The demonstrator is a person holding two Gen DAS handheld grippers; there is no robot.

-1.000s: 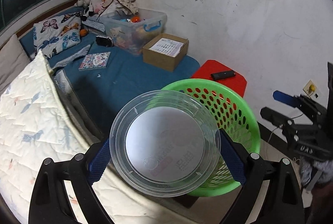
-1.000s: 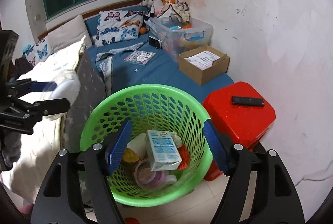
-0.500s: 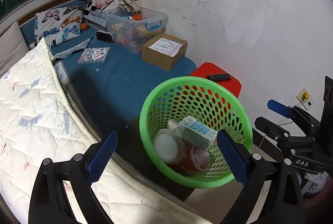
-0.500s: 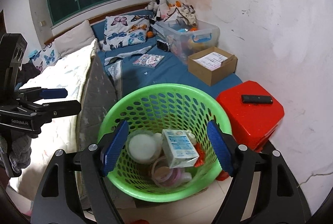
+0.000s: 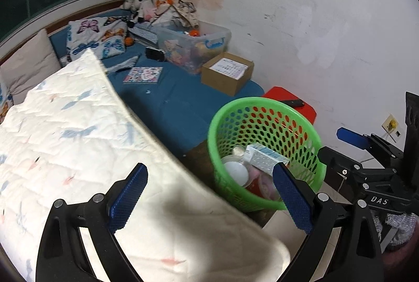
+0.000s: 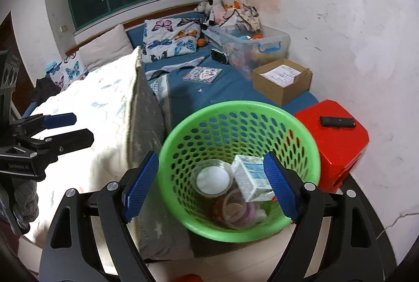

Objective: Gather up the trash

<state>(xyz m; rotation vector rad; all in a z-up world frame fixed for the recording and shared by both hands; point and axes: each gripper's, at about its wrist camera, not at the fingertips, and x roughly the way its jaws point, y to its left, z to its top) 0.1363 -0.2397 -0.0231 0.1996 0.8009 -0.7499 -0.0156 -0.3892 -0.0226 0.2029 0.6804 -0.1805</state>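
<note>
A green perforated basket stands on the floor at the foot of the bed. Inside lie a clear round plastic container, a white carton and other trash. My left gripper is open and empty, over the white quilt, left of the basket. My right gripper is open and empty, above the basket's near rim. Each gripper shows in the other's view, the right and the left.
A red stool with a black remote stands right of the basket against the wall. On the blue bed lie a cardboard box, a clear toy bin, a booklet and butterfly pillows.
My left gripper opened and dropped the clear round container into the basket, then swung left over the quilt. My right gripper stayed open and drew back a little.
</note>
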